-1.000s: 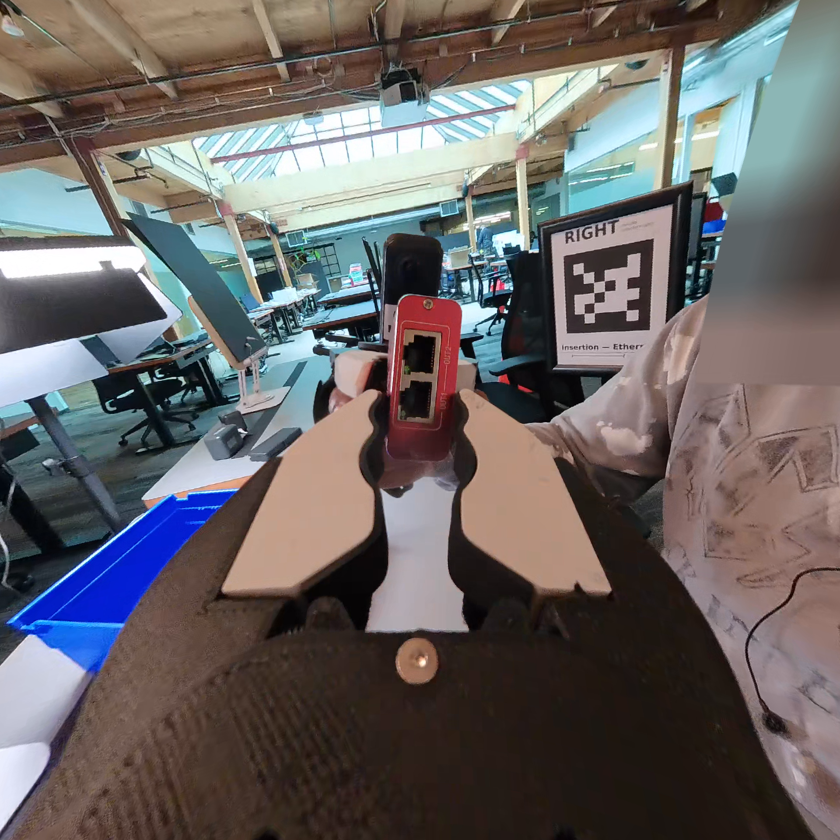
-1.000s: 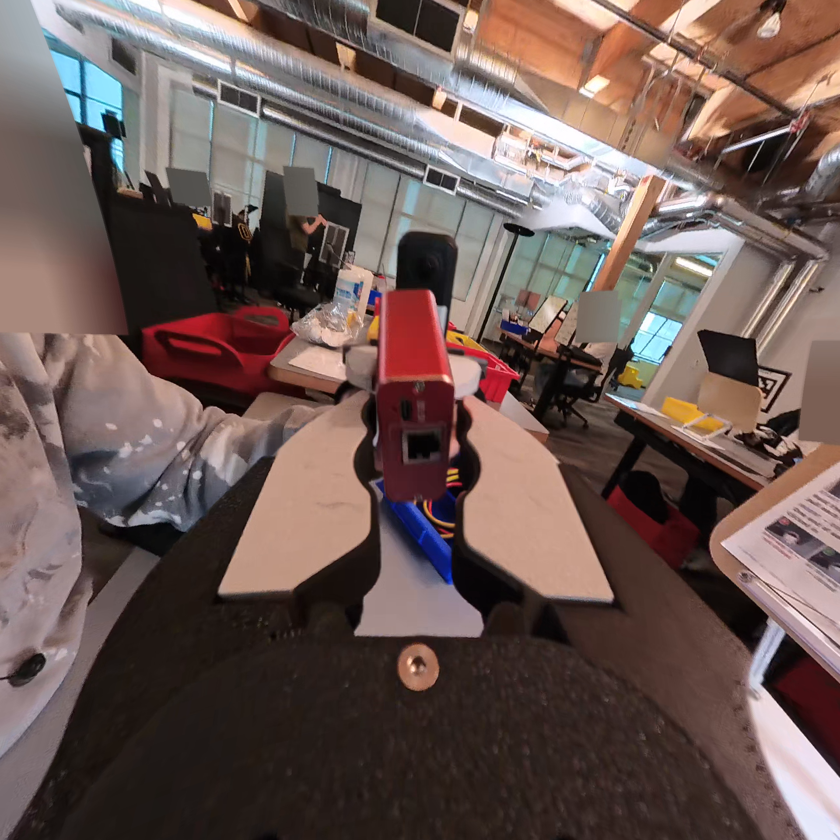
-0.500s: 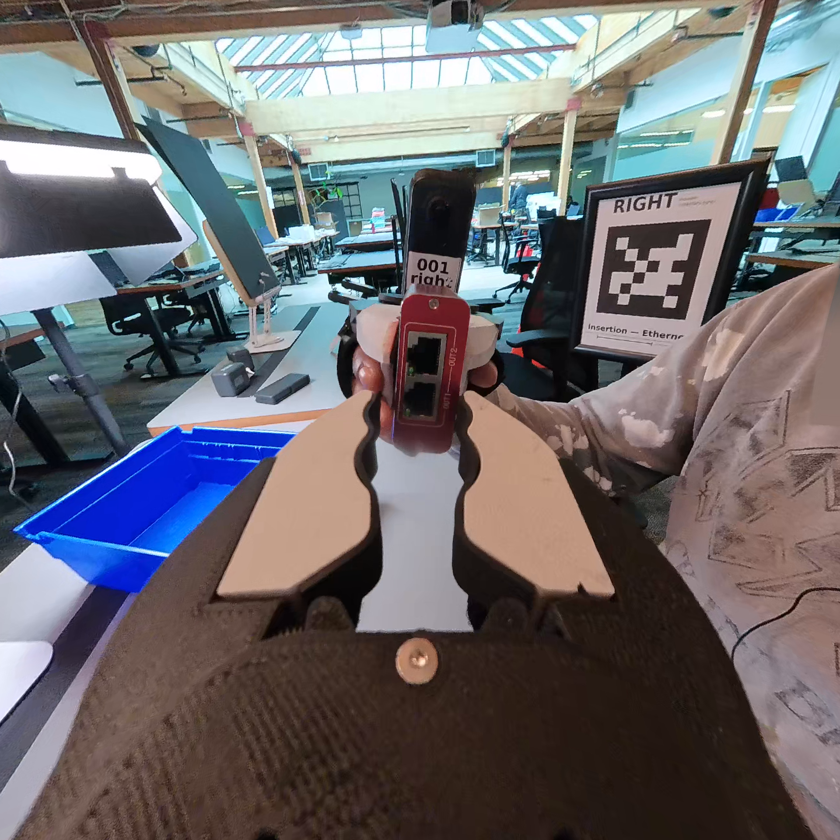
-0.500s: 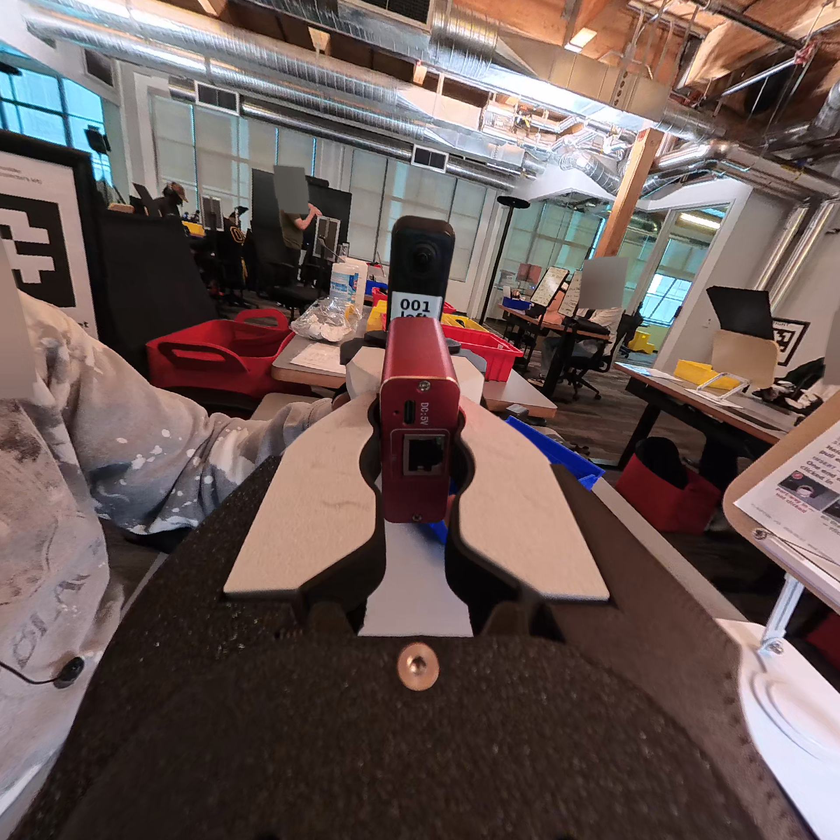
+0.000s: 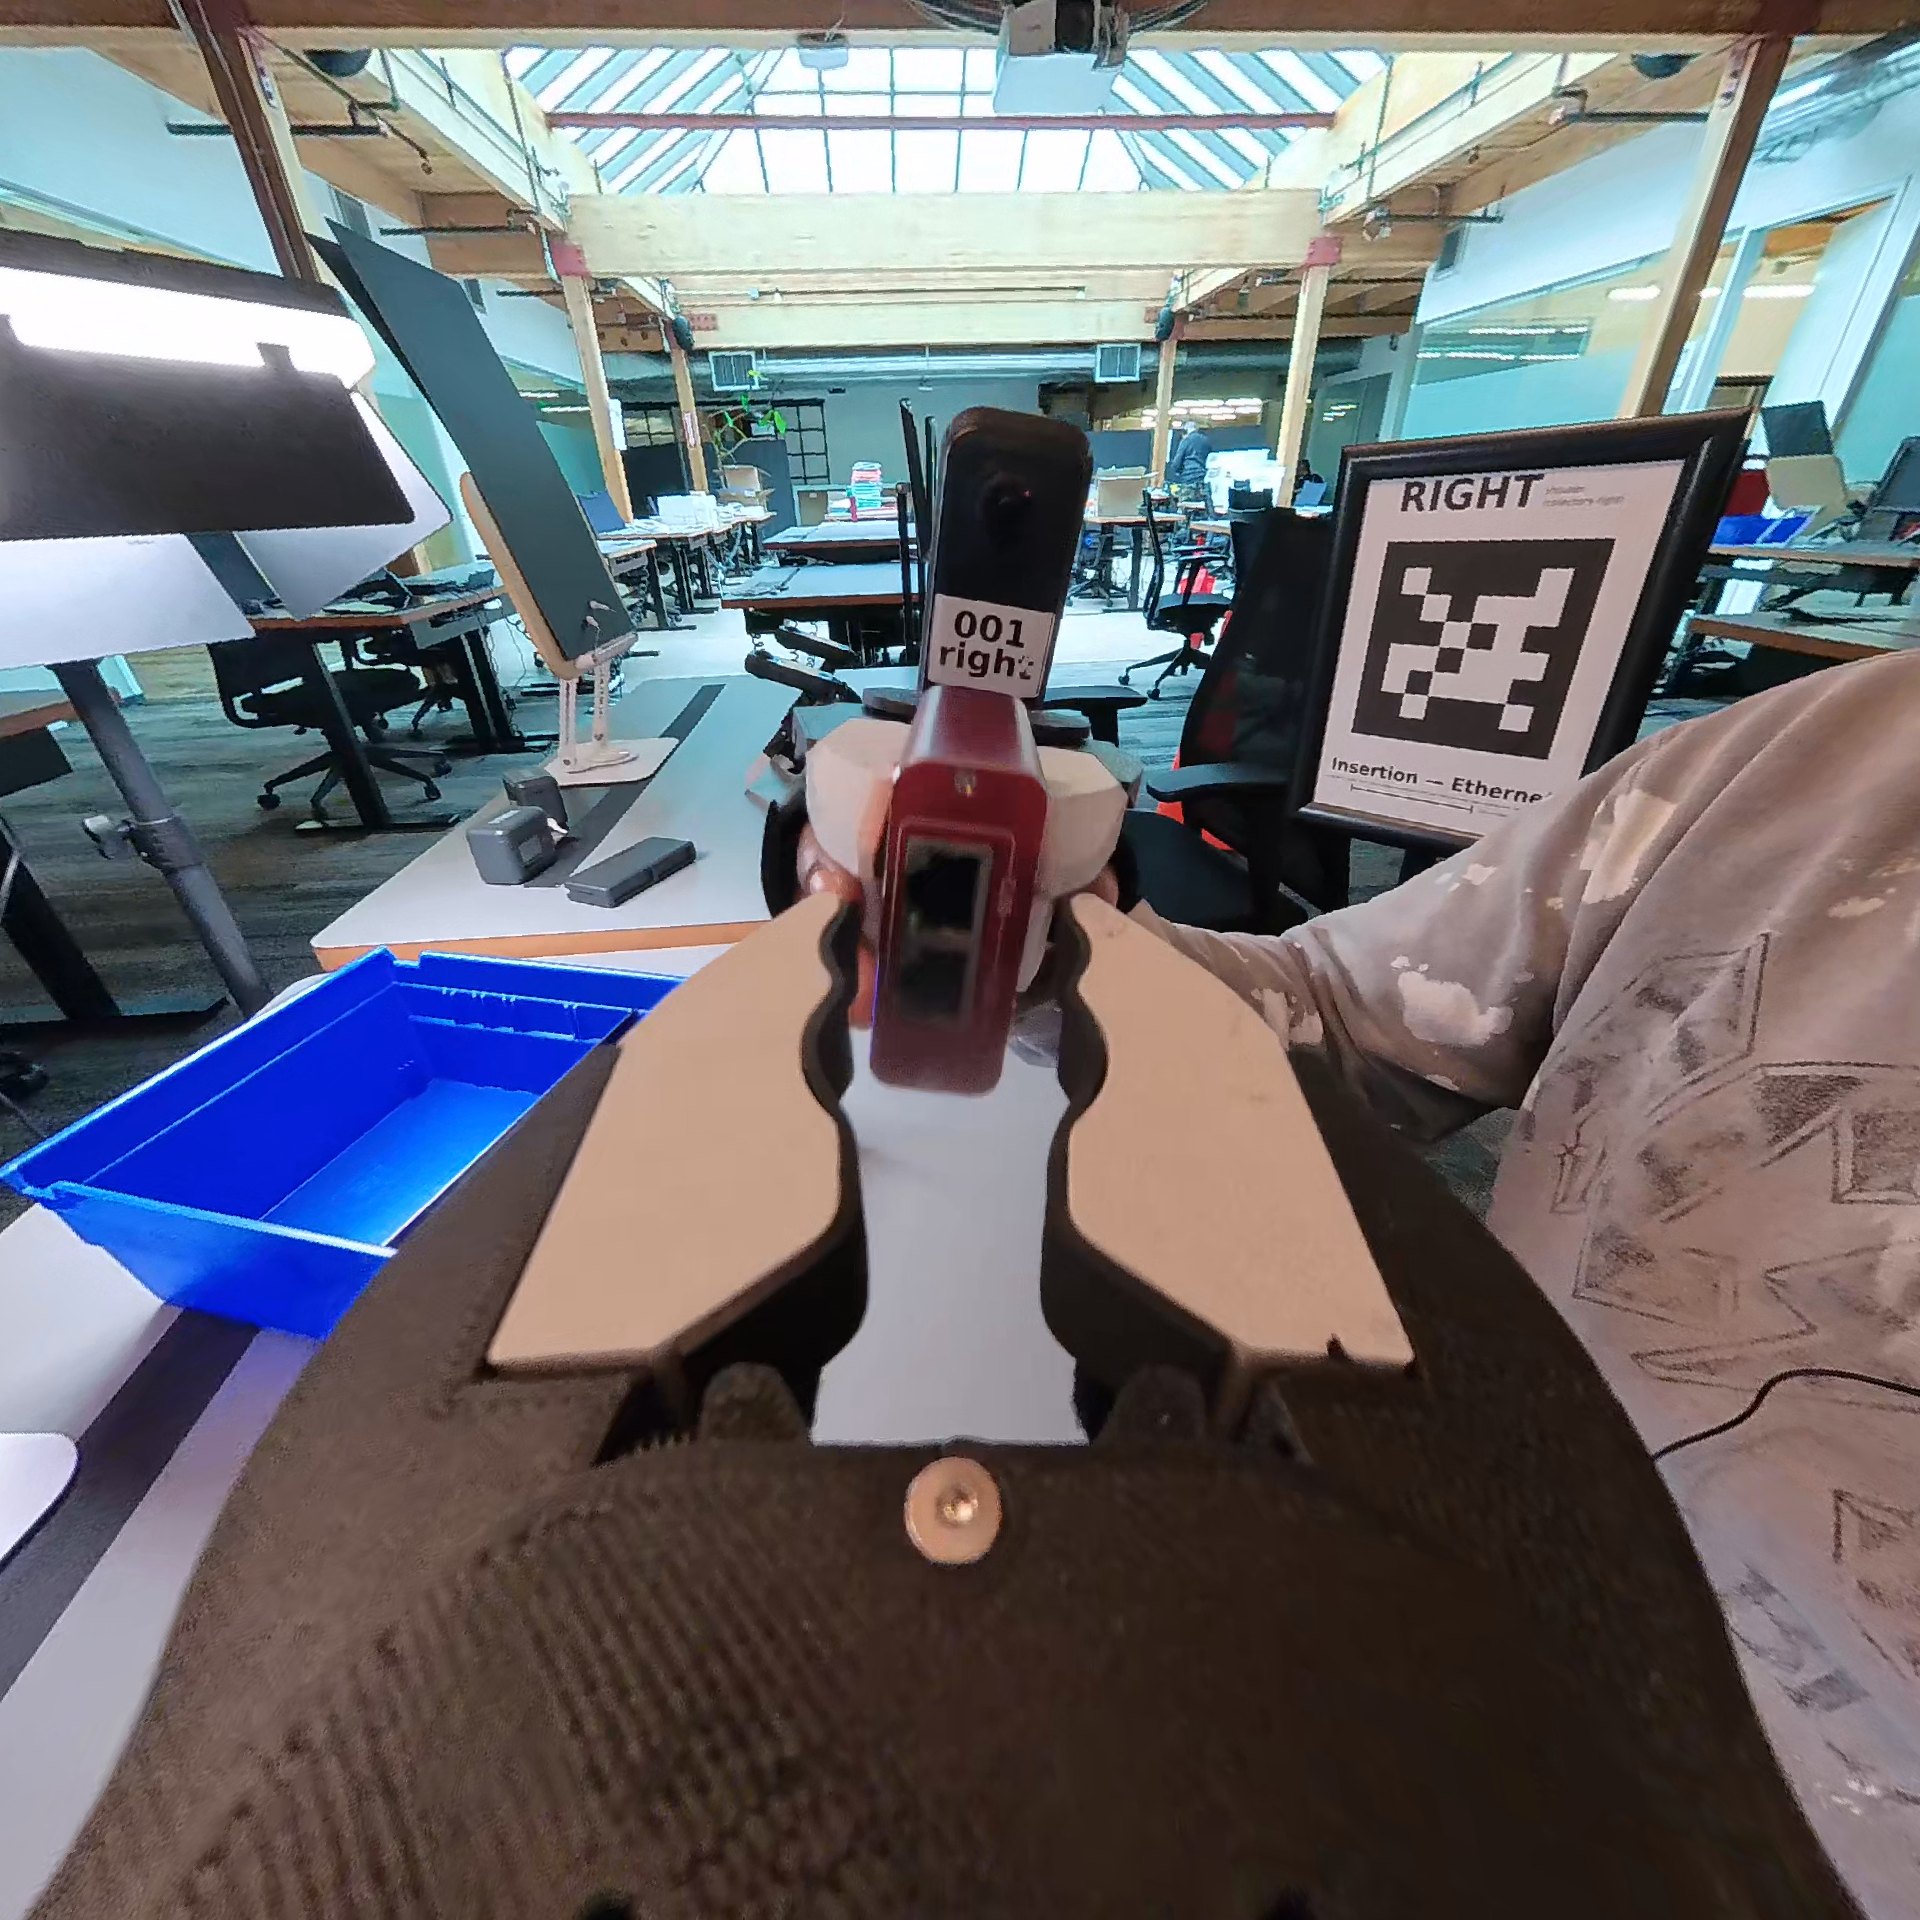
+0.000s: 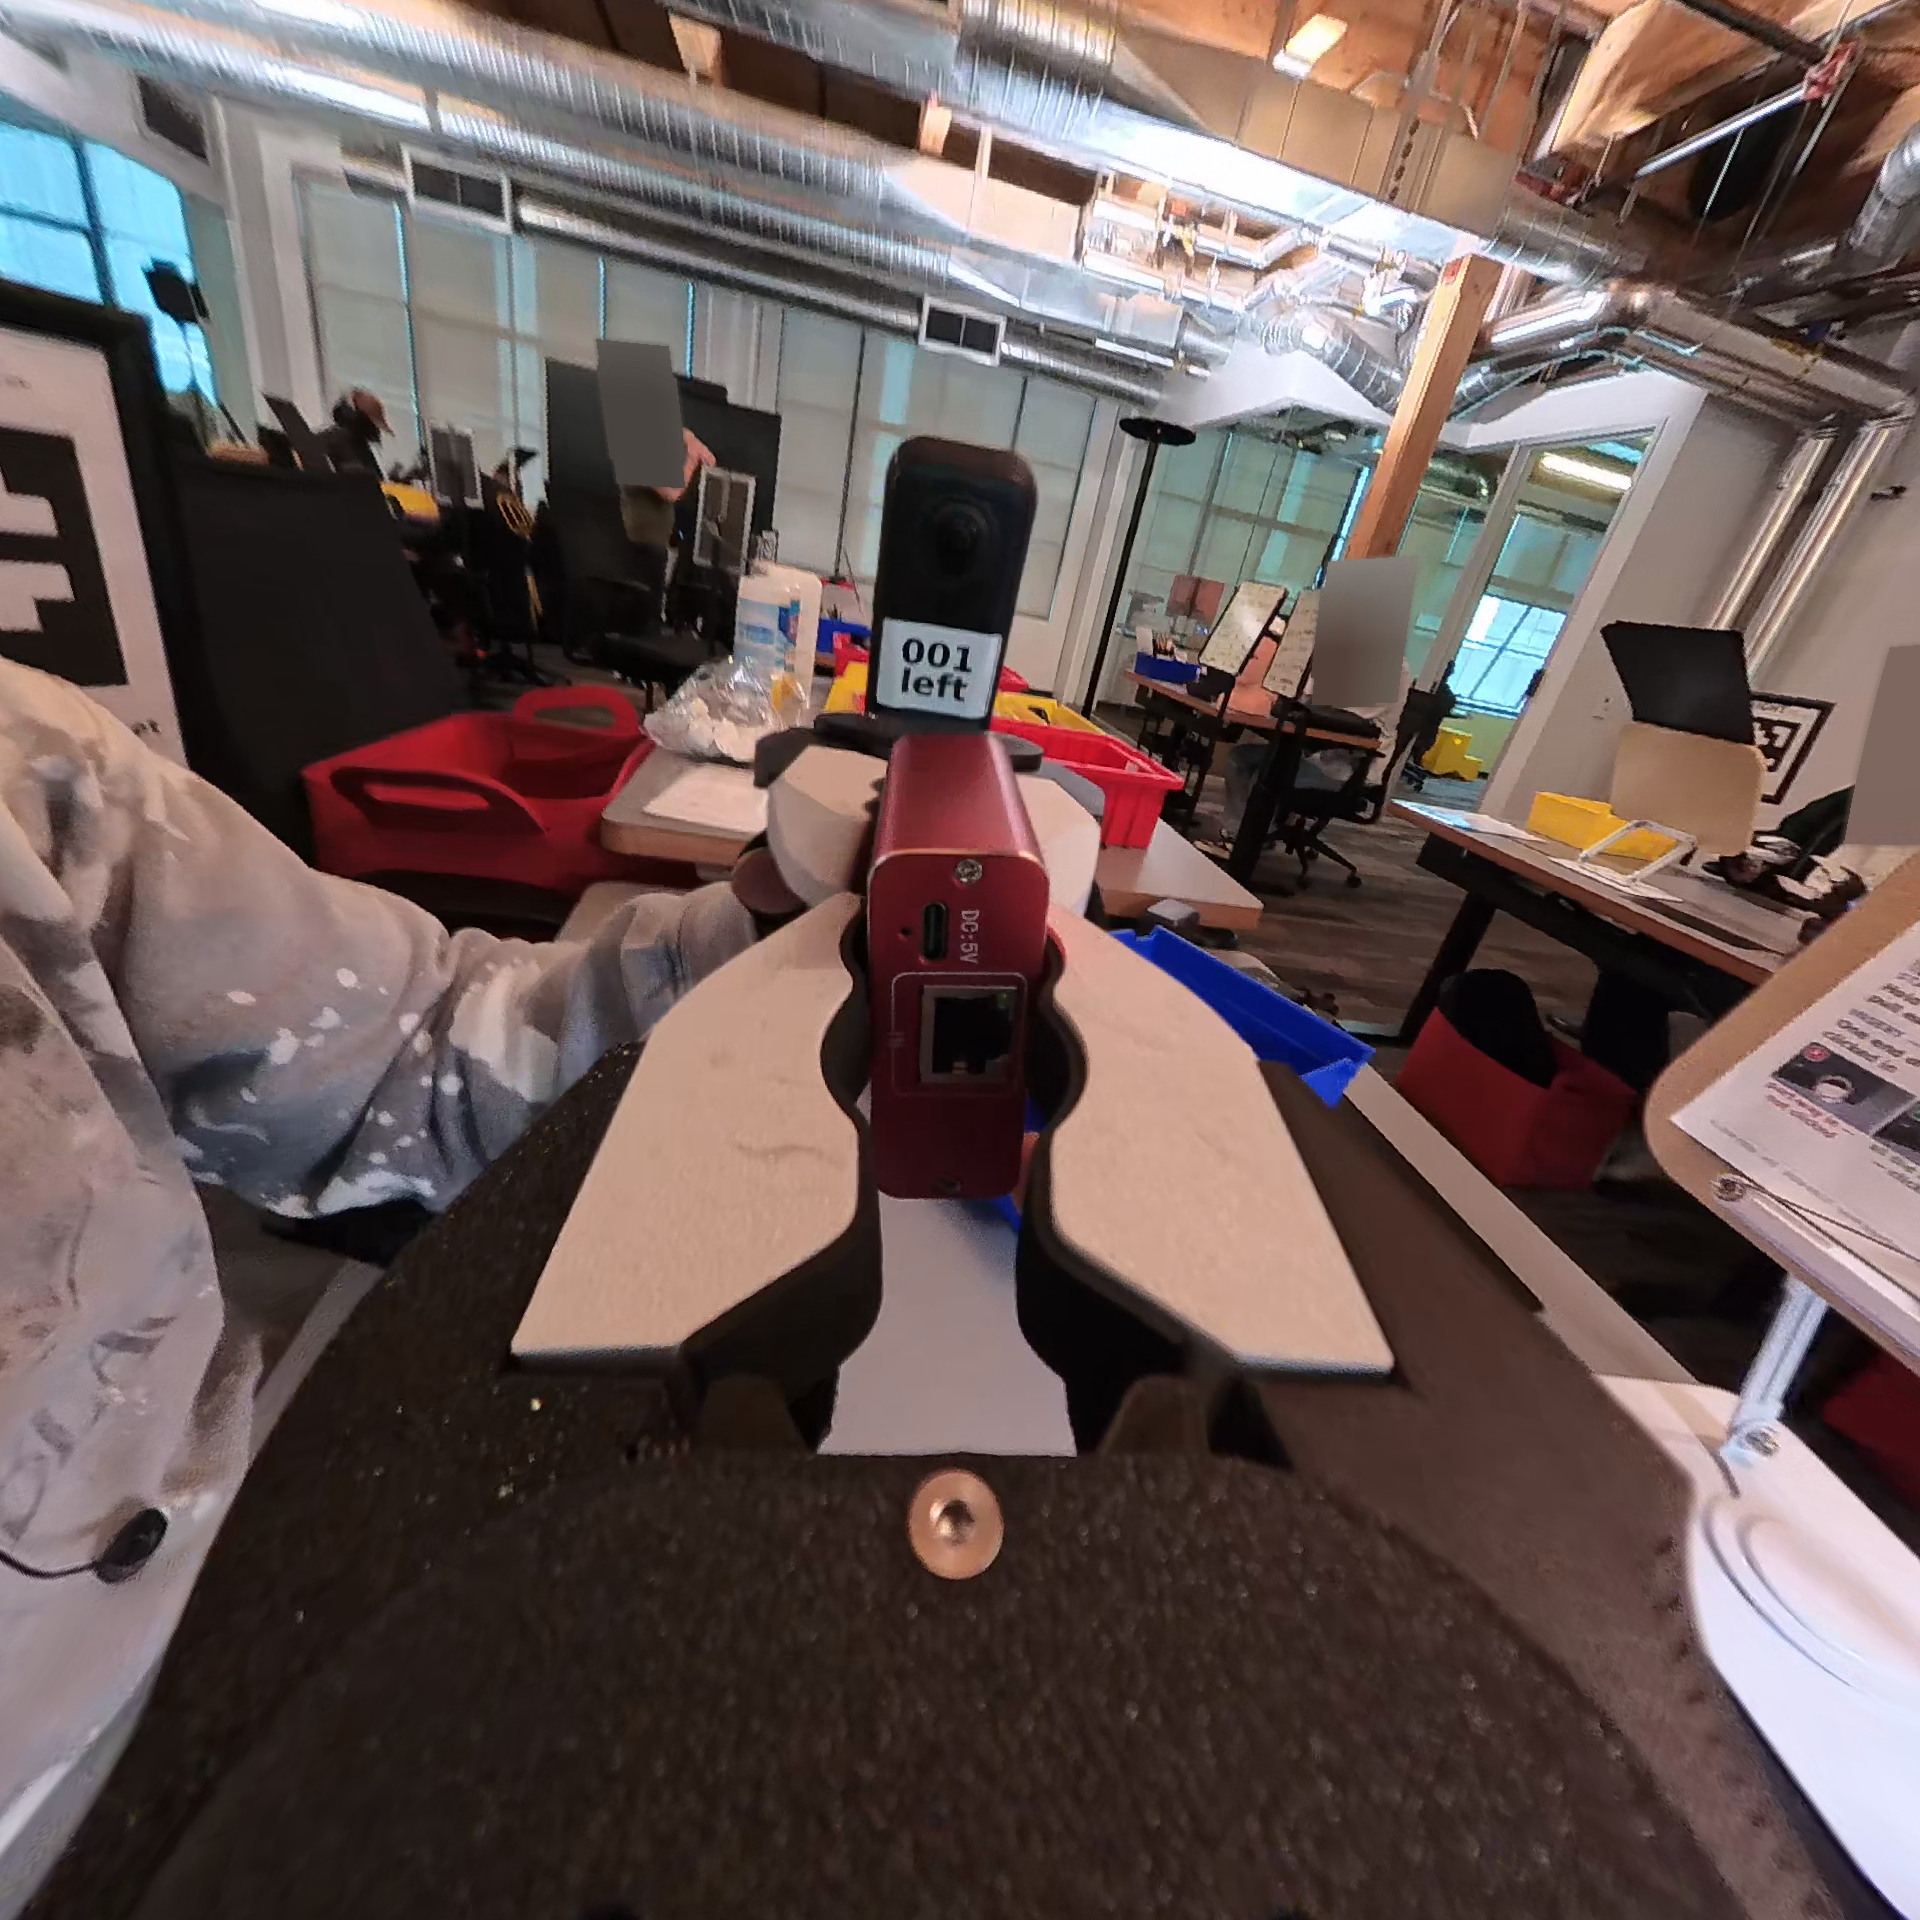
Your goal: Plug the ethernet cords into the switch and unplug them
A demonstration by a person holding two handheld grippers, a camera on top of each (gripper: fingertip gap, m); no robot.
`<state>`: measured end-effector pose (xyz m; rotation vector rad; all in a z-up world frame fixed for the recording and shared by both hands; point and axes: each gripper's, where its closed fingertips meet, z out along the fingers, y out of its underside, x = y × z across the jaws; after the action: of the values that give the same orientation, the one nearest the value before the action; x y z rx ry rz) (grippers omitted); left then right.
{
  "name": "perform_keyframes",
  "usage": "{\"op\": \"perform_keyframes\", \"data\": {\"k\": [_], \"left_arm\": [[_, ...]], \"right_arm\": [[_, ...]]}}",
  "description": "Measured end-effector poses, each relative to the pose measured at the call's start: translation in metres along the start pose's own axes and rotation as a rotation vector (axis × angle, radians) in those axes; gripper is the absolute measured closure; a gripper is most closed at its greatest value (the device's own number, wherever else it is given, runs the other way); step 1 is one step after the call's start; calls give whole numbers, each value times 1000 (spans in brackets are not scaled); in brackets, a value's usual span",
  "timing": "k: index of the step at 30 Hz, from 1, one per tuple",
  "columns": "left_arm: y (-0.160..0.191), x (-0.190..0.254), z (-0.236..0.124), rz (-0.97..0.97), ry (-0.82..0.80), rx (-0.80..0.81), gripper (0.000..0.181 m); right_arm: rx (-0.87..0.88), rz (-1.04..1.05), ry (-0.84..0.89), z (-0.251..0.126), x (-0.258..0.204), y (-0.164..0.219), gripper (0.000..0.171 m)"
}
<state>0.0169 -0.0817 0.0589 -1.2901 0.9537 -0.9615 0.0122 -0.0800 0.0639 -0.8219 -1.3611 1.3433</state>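
Observation:
The red switch (image 5: 940,1049) is held in the air between my two grippers, which face each other. In the left wrist view its two-port end faces me and is blurred. My left gripper (image 5: 951,920) stands around this end with small gaps on both sides. In the right wrist view the switch (image 6: 956,1132) shows its single-port end. My right gripper (image 6: 951,935) is shut on it, with both fingers against its sides. The right gripper's white body (image 5: 1086,810) shows behind the switch, and the left gripper's body (image 6: 821,831) likewise. No ethernet cords are in view.
A blue bin (image 5: 208,1236) stands on the white table (image 5: 62,1340) at my left; it also shows in the right wrist view (image 6: 1257,1013). A framed marker sign (image 5: 1496,623) stands behind the person's sleeve (image 5: 1558,935). A paper on a stand (image 6: 1818,1101) is at the right.
Both grippers tilted down from the ceiling toward the table. My right gripper's jaws narrowed onto the switch. My left gripper's jaws widened slightly, and the switch now looks blurred between them.

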Motion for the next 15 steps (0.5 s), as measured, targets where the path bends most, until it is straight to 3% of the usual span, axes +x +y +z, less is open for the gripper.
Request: {"op": "perform_keyframes", "data": {"k": [1,6,15], "left_arm": [[1,0,0,8,0,-5,153],[-4,0,-1,82,-25,23,154],[-11,1,1,50,10,133,154]], "right_arm": [[-9,-11,0,1,-1,2,145],[-5,-38,8,3,-2,2,145],[-102,-113,46,7,-2,14,141]]}}
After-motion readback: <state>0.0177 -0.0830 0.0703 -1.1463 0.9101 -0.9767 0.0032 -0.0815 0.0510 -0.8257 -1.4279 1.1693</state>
